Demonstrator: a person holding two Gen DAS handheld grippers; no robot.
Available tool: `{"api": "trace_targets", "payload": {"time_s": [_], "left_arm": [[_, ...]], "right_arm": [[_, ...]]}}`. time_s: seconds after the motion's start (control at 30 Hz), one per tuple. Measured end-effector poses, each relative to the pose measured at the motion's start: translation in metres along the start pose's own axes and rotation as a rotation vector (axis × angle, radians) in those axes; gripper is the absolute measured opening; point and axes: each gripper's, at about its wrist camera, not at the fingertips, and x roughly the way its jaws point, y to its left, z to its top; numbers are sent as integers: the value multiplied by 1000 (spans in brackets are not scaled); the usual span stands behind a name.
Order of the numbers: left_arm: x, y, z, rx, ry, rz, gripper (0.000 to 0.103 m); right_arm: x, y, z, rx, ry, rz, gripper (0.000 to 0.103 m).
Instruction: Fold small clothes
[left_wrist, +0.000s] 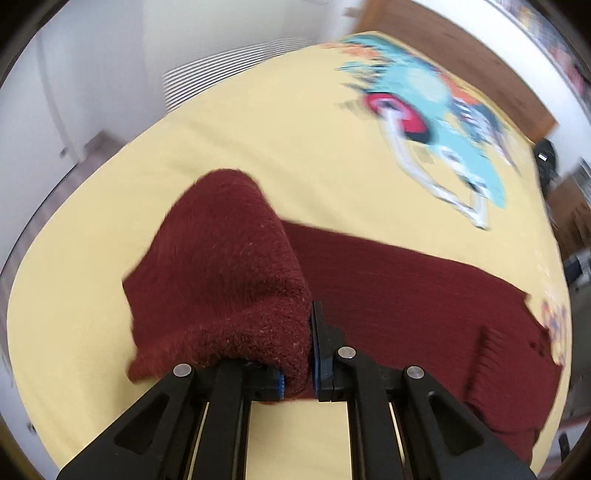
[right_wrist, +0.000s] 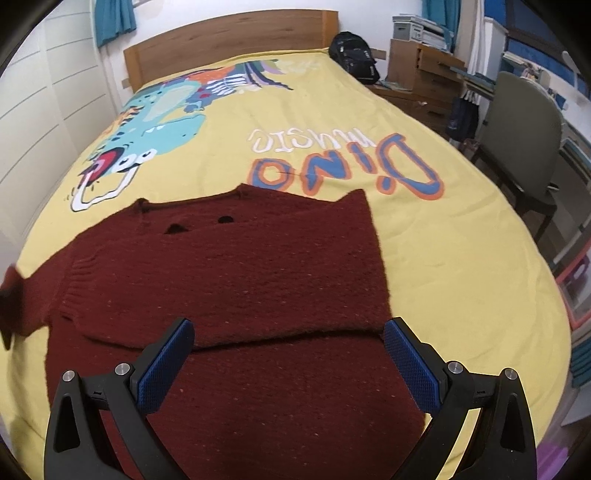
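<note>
While left gripper (left_wrist: 310, 347) clamps sweater (right_wrist: 229, 280) sleeve (left_wrist: 229, 280) at bed (right_wrist: 461, 266) left edge, body lies rightward; right gripper (right_wrist: 288, 365) agape above hem

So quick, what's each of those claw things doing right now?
Left gripper: shut on a bunched-up part of the dark red sweater.
Right gripper: open, holding nothing, poised over the sweater.

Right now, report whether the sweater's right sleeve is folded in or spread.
Folded in: the right sleeve lies across the sweater body, not on the bedspread.
</note>
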Motion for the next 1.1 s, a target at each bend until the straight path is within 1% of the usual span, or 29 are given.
{"api": "trace_targets", "payload": {"time_s": [0.1,0.2,0.33,0.53,0.63,0.7,0.83,0.97,1.03,1.07,1.1], "left_arm": [[-3,-46,-4,73,-10,-50,8],[-7,-101,-20,167,-8,-96,8],[-5,-172,-37,273,9,-152,8],[23,-267,-51,409,41,-211,8],[37,-309,-59,461,54,-249,8],[46,-336,-69,499,59,-261,8],[81,-363,-90,544,99,-238,8],[113,-364,-115,583,143,-193,8],[130,-363,-123,583,171,-170,8],[128,-356,-130,581,177,-158,11],[132,-354,-134,579,189,-139,11]], "right_arm": [[5,0,5,-15,19,23,102],[9,-4,13,-24,41,43,102],[10,-14,23,-35,50,44,102],[5,-34,36,-44,38,15,102],[4,-43,38,-38,38,10,102],[6,-46,36,-33,45,12,102],[14,-51,27,-21,73,21,102],[23,-54,16,-4,108,29,102],[27,-56,11,0,118,32,102],[29,-56,9,1,123,31,102],[31,-57,7,2,128,31,102]]}}
